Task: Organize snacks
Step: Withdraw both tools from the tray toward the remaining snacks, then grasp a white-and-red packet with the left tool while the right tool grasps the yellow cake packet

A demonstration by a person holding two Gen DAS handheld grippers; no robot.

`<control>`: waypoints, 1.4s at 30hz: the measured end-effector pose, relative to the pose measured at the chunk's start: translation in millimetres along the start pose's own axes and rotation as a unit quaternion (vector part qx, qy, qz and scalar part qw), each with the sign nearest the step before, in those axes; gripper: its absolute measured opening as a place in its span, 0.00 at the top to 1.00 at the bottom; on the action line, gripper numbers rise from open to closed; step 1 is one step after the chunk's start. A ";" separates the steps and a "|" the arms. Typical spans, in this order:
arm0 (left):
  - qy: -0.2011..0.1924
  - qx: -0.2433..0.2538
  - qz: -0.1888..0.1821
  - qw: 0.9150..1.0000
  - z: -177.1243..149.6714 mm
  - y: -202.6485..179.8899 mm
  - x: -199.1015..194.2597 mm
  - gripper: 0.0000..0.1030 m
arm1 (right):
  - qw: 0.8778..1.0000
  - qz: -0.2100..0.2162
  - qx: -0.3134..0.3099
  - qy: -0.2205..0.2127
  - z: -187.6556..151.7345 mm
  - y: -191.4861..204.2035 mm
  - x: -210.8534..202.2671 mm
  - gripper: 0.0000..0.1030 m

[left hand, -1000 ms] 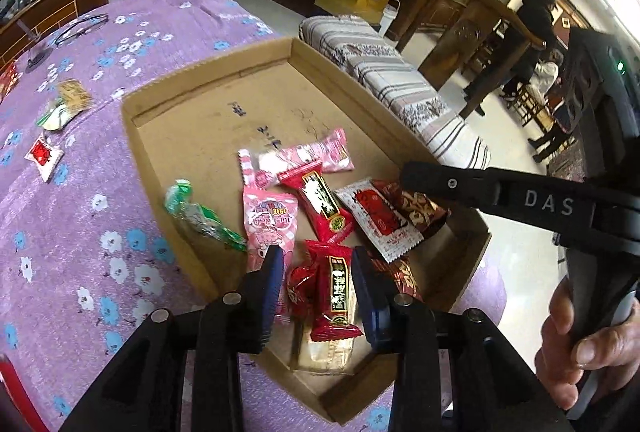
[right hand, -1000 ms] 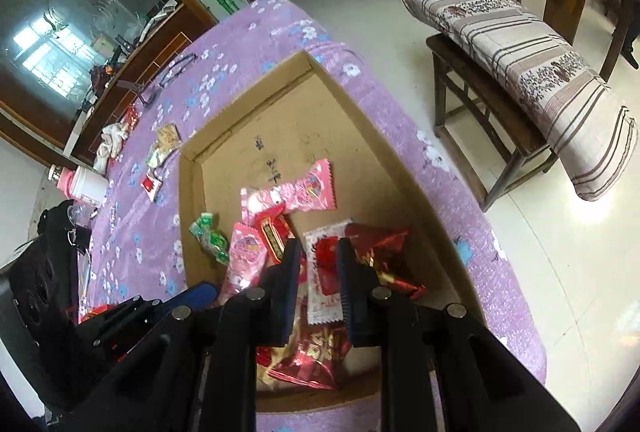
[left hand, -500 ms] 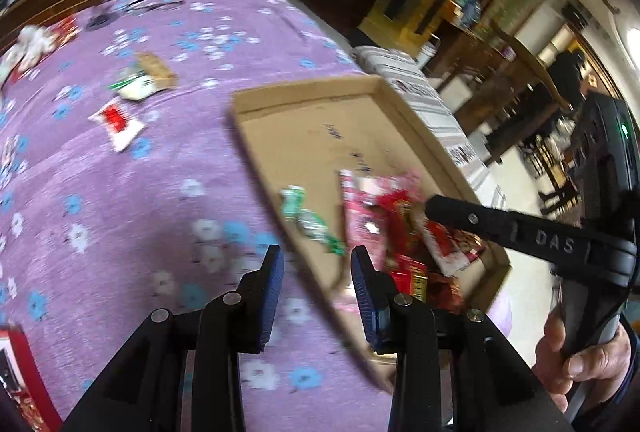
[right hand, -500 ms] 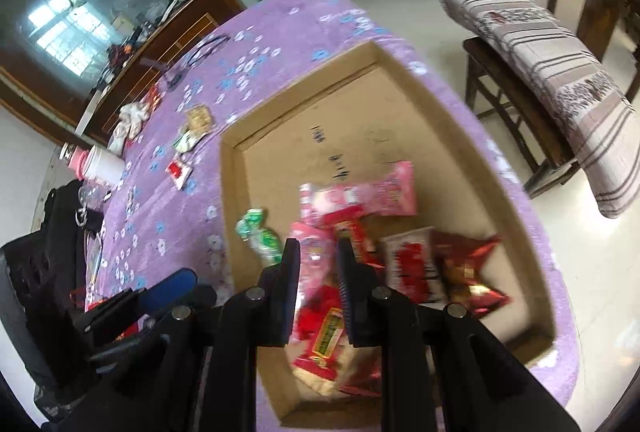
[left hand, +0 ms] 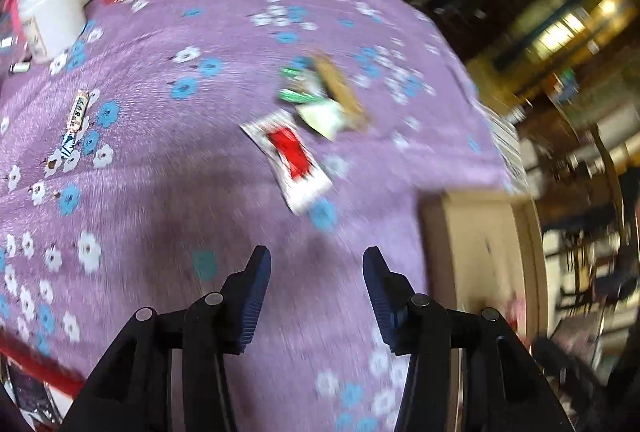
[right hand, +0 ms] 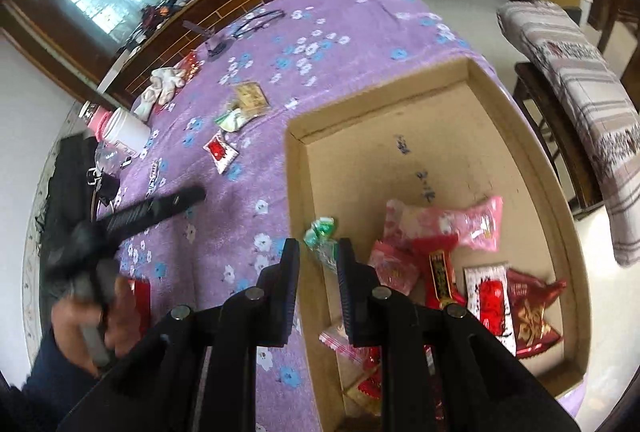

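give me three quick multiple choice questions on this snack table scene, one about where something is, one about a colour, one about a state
1. Where does the red-and-white flat snack packet lie?
A. inside the box
B. on the purple floral tablecloth, outside the box
C. on the striped bench cushion

2. What colour is the small twisted candy wrapper at the near left inside the shallow brown cardboard box?
A. green
B. blue
C. black

3. What is between the fingers of the left claw?
A. a red packet
B. a pink packet
C. nothing

Answers:
1 B, it rests on the cloth, apart from the box, beside a green-and-tan pile of packets.
2 A, the wrapper shows green against the cardboard.
3 C, the jaws are opening and only cloth shows between them.
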State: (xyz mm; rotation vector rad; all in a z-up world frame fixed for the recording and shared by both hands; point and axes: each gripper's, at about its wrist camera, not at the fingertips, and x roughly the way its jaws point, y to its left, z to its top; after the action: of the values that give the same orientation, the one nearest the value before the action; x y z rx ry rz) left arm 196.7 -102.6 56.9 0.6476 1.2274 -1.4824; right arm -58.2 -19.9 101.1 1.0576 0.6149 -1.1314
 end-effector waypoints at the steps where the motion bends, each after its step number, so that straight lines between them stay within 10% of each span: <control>1: 0.002 -0.015 0.004 1.000 6.9 2.7 5.2 0.51 | 1.000 0.000 -0.003 0.000 0.5 0.1 -0.4 0.83; 11: -0.022 -0.027 0.097 0.995 45.3 -8.7 49.9 0.52 | 1.000 -0.006 -0.026 -0.009 14.0 -6.4 -8.0 0.83; 13: -0.027 -0.014 0.110 0.993 44.7 -11.4 51.0 0.72 | 1.000 -0.003 -0.028 -0.009 19.1 -7.2 -8.1 0.83; 21: -0.031 0.000 0.104 0.994 0.4 9.7 24.5 0.74 | 0.997 0.060 -0.035 0.026 71.5 13.3 18.7 0.81; 24: -0.025 0.009 0.096 0.995 -23.3 13.7 17.6 0.74 | 0.994 0.084 -0.044 0.055 101.3 32.3 48.8 0.65; 42: -0.021 0.000 0.073 0.997 -62.2 27.6 -2.8 0.75 | 0.984 0.056 -0.076 0.153 196.6 75.5 220.7 0.60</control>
State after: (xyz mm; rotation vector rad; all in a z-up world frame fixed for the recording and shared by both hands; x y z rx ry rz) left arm 210.5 -41.8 29.4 0.6878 1.1232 -1.3676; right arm 68.0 -286.5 23.3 1.1268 0.8606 -0.8165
